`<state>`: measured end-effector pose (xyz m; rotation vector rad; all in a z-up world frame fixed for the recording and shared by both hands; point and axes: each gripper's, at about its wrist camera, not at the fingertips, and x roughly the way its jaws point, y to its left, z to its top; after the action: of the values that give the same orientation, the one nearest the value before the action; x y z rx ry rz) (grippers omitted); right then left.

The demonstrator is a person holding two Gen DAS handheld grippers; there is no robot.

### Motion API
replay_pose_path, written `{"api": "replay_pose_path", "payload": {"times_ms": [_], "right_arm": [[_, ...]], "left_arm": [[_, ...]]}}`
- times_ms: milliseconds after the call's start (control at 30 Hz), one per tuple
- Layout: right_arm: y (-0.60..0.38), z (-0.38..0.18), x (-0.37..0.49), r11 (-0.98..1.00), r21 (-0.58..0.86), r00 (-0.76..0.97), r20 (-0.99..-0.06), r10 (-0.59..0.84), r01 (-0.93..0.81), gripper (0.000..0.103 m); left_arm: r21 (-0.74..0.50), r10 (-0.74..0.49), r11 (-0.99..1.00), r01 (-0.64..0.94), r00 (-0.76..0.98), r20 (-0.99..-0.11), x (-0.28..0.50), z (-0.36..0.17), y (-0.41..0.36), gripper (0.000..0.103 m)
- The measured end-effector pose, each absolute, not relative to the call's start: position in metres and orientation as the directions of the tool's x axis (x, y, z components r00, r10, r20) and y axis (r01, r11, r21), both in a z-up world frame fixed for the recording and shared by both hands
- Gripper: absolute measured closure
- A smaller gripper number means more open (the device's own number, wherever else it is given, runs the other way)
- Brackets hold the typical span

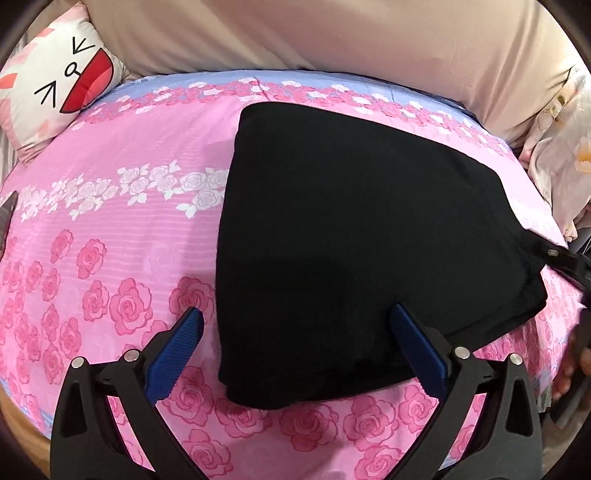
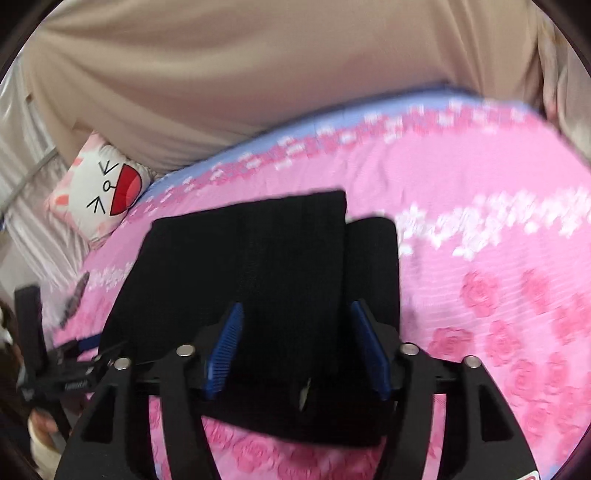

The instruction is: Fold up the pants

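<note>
Left wrist view: we see the pants folded on the bed, at twelve o'clock from our released left tongs; right tongs released above them.

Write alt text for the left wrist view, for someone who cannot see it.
Folded black pants lie on a pink rose-print bedsheet, and the left gripper in the foreground has its blue pads wide open, holding nothing, astride the bundle's near corner. A cartoon-face cushion sits at the far left against beige fabric; part of the right gripper shows at the right edge.
</note>
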<state>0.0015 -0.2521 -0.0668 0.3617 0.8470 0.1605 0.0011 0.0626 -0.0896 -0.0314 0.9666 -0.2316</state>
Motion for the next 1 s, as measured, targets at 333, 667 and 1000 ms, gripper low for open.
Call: {"api": "replay_pose_path", "payload": {"times_ms": [333, 667, 1000], "right_arm": [[-0.246, -0.040, -0.031, 0.927, 0.371, 0.707, -0.644, 0.293, -0.047, 0.092], [-0.241, -0.027, -0.029, 0.958, 0.288, 0.754, -0.628, 0.194, -0.007, 0.075], [-0.203, -0.053, 0.089, 0.980, 0.156, 0.614, -0.764, 0.200, -0.125, 0.082]], "left_arm": [[-0.112, -0.201, 0.975, 0.193, 0.539, -0.818, 0.006, -0.091, 0.061, 0.005], [-0.093, -0.183, 0.978, 0.189, 0.542, -0.820, 0.006, -0.092, 0.060, 0.005], [-0.035, -0.132, 0.983, 0.179, 0.563, -0.816, 0.000, -0.088, 0.051, 0.005]]}}
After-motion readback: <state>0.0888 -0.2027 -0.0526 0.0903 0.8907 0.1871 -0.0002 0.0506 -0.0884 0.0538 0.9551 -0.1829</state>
